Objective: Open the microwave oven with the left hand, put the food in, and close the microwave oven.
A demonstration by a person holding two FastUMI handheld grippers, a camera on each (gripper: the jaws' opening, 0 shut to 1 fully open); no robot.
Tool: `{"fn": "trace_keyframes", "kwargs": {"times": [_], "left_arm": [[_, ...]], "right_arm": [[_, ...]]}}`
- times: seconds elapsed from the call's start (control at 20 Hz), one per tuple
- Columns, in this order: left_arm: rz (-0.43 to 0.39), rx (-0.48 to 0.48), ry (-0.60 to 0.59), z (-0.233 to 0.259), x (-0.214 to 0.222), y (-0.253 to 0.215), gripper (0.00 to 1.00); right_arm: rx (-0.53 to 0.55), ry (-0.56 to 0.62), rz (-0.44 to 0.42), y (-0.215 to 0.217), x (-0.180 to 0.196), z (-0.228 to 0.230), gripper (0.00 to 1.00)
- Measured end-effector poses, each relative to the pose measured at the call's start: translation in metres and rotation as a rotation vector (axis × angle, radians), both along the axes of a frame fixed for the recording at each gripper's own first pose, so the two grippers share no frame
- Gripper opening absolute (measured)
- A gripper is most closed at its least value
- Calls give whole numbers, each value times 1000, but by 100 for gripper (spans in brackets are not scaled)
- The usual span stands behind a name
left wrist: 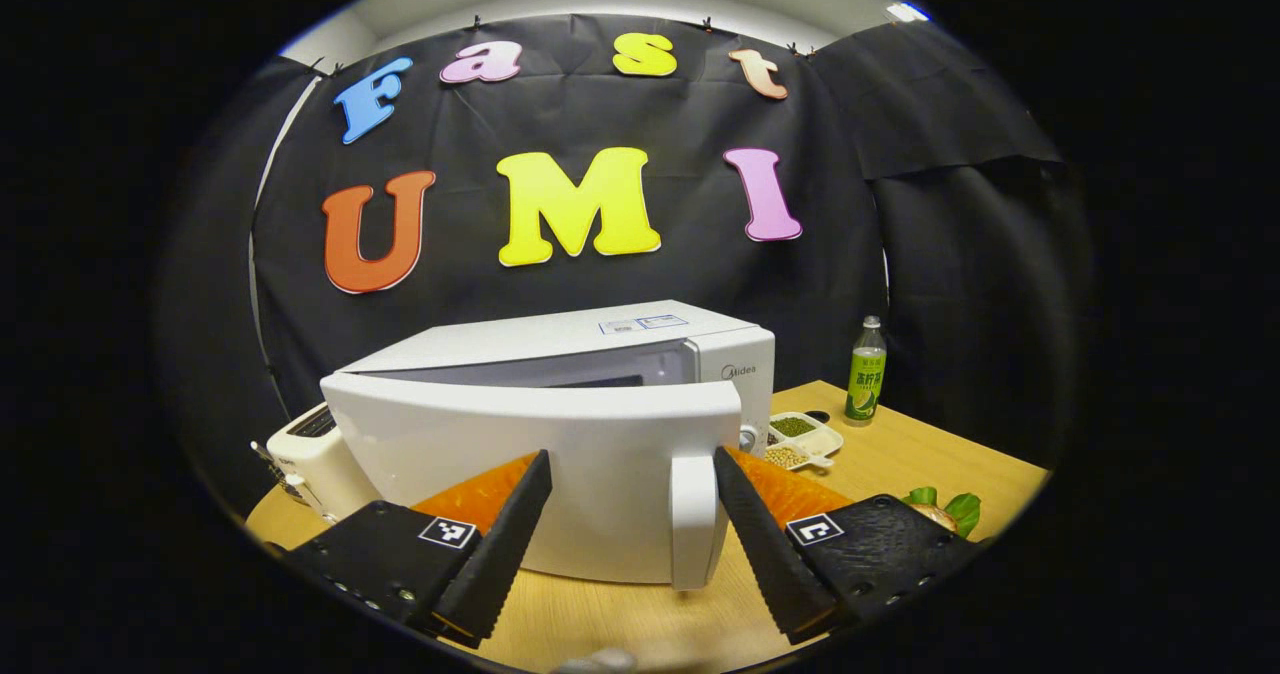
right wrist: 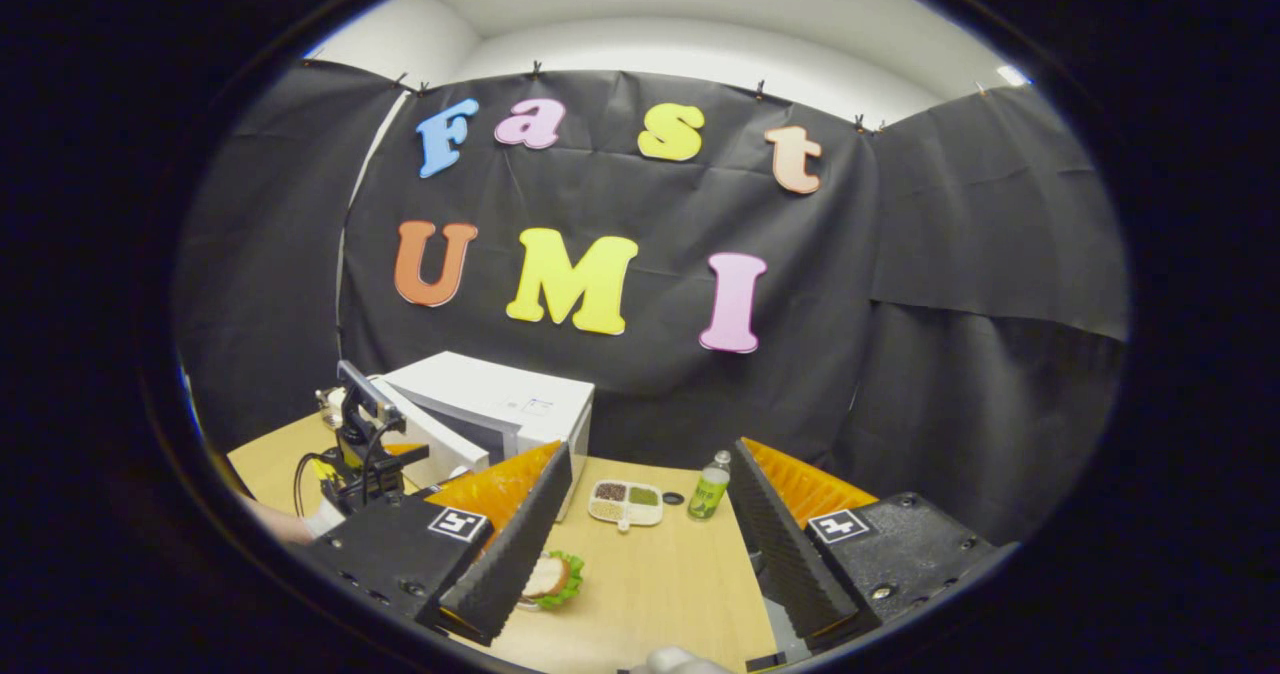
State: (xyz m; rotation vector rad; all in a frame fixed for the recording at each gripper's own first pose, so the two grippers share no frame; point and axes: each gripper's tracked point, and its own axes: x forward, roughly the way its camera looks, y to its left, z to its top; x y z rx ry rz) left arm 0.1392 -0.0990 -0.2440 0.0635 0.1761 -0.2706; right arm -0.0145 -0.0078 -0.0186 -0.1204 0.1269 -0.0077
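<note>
My left claw [left wrist: 632,529] gapes astride the ajar door's handle [left wrist: 693,519] to swing it; right claw [right wrist: 650,544] waits open above the food [right wrist: 552,576]

"midea" brand mark on the microwave oven [left wrist: 735,366] control panel.

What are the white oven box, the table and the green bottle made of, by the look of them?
The microwave oven looks like painted metal with a smooth plastic door and handle: even white, soft sheen. The table seems wood or wood-look laminate: pale, fine straight grain, matte. The bottle is probably clear plastic: see-through, holding greenish liquid, with a wrapped label.
</note>
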Motion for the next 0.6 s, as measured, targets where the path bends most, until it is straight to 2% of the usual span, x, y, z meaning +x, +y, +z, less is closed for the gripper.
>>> {"fn": "trace_keyframes", "kwargs": {"times": [0.25,0.3,0.35,0.55,0.6], "left_arm": [[-1,-31,18,-2,-22,11,97],[-1,-29,18,-2,-28,14,96],[1,-26,19,-2,-33,19,97],[21,-26,33,-2,-60,39,96],[27,-26,37,-3,-68,45,96]], "right_arm": [[24,9,12,6,-3,-8,100],[27,11,13,7,-3,-10,96],[30,14,17,9,-3,-11,100],[55,22,37,19,-4,-18,100],[56,23,42,22,-3,-20,96]]}}
